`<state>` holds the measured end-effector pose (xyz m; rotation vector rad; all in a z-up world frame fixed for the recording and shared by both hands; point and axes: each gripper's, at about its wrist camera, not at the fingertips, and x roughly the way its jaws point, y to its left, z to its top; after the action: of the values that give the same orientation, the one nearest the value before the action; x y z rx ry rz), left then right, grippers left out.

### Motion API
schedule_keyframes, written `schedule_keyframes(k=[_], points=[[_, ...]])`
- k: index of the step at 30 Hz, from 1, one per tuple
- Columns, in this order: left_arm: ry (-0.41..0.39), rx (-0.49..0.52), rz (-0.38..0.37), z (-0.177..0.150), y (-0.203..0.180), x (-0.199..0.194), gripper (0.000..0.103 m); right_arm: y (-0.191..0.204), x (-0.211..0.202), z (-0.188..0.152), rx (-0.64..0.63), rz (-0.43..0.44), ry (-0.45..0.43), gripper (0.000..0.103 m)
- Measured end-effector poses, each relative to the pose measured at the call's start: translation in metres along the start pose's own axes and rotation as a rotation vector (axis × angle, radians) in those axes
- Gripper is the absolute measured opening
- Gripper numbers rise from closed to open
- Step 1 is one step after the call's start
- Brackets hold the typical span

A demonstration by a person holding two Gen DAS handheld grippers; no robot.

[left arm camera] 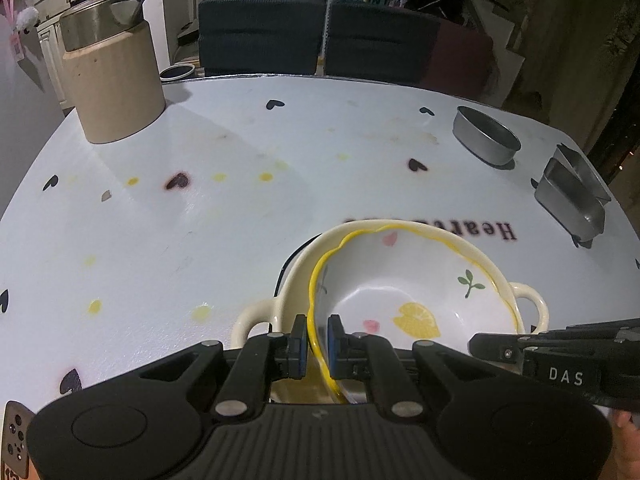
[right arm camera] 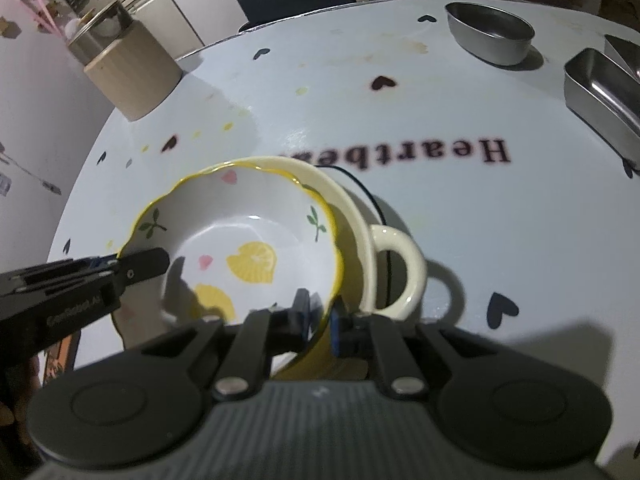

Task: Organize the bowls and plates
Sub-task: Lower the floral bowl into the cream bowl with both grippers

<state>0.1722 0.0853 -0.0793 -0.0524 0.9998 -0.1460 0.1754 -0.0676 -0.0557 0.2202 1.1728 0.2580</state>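
Your left gripper [left arm camera: 317, 346] has its fingers [left arm camera: 298, 346] closed tight on the yellow, scalloped rim of the white bowl [left arm camera: 416, 280], one pad inside and one outside. Your right gripper [right arm camera: 322, 316] pinches the same bowl at the opposite side of the rim, its fingers [right arm camera: 300, 312] nearly shut on the thin wall.

The white bowl, printed with lemon slices, pink hearts and green sprigs, is empty. It sits tilted inside the cream two-handled bowl [left arm camera: 476, 256], which rests on the tabletop [left arm camera: 200, 220] near you, just below the upside-down "Heartbeat" lettering [right arm camera: 452, 154]. A dark thin rim [right arm camera: 368, 196] shows under the cream bowl; you cannot tell what it belongs to.

Far right on the tabletop stands a round metal tin [left arm camera: 486, 138], empty as far as its inside shows. Beside it, nearer the edge, sits a rectangular metal tin [left arm camera: 572, 196] with another metal piece leaning in it.

At the far left corner stands a beige cylindrical holder [left arm camera: 116, 84] with a steel pot [left arm camera: 100, 18] set in its top; its contents are hidden. Beyond the tabletop's far edge are two dark chair backs [left arm camera: 260, 32].
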Motion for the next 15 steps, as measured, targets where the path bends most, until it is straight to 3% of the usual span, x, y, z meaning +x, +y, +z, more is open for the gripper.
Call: schedule_keyframes(k=[15], points=[[0.017, 0.017, 0.004, 0.0001, -0.0014, 0.0069, 0.010, 0.0037, 0.0110, 0.0062, 0.003, -0.012, 0.046, 0.014]])
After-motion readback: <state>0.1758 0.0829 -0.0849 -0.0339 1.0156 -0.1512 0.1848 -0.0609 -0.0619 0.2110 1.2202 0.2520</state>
